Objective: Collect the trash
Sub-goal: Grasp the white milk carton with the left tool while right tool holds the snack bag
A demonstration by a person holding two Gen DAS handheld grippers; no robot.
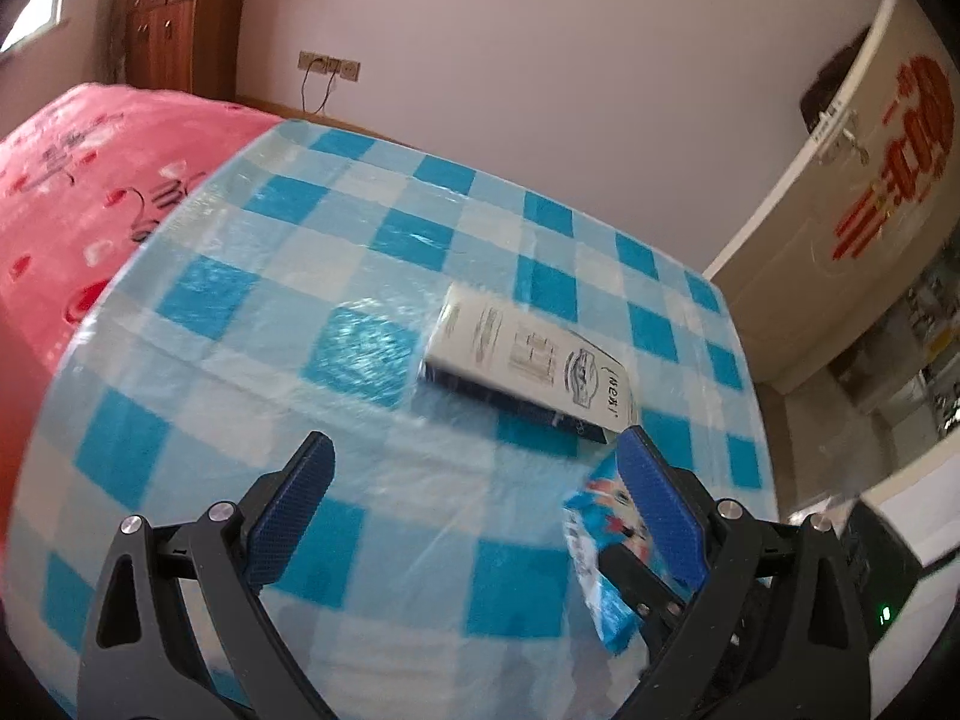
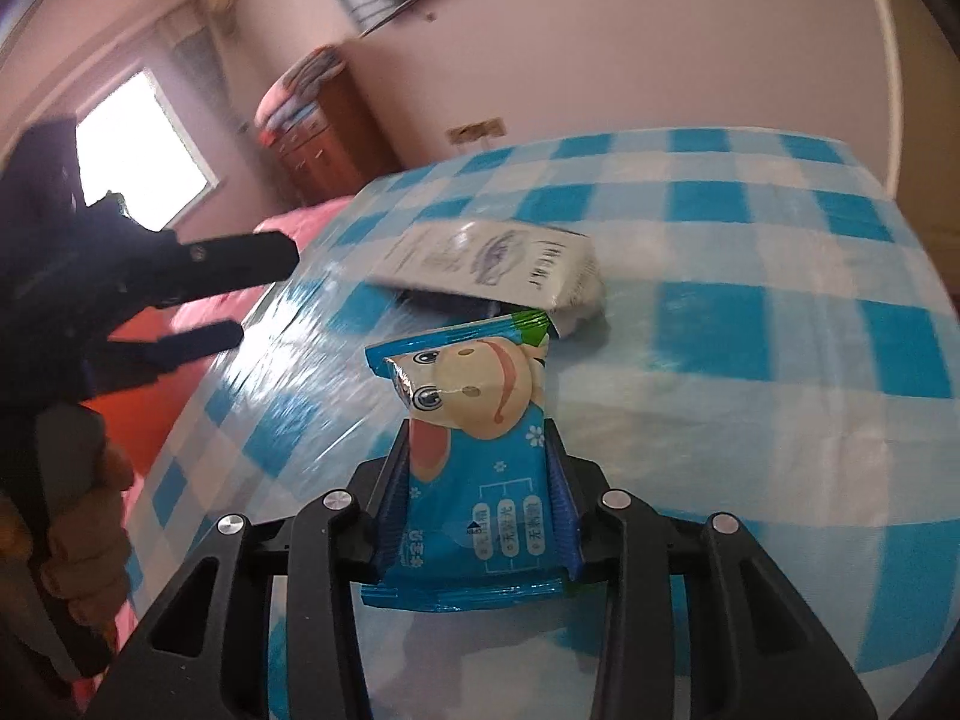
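Right gripper [image 2: 477, 462]: its fingers are closed on a blue snack wrapper [image 2: 474, 480], pinching it from both sides above the table [image 2: 780, 420].
Wrapper print: a cartoon face with big eyes and a pink tongue, small white flowers, and three white columns of Chinese characters, too small and blurred to read; the far tip of the pack is green.
Wrapper in the left wrist view: the same blue pack [image 1: 591, 564] shows partly behind the right-hand finger, near the right edge of the table [image 1: 180, 420].
Left gripper [image 1: 474, 450]: fingers spread wide apart, holding nothing, hovering over the checked cloth; in the right wrist view it [image 2: 240, 294] sits at the far left, off the table's left side.
White box [image 1: 528, 360]: lies flat on the table, just beyond the left gripper's right-hand finger; dark blue side, white top with an oval emblem, lines of small text and a word that looks like "NEW!".
Box in the right wrist view: the box [image 2: 498, 264] lies just beyond the wrapper's tip, its print blurred.
Table cover: blue and white checks under clear plastic film.
Bed [image 1: 78, 180]: pink patterned blanket, left of the table.
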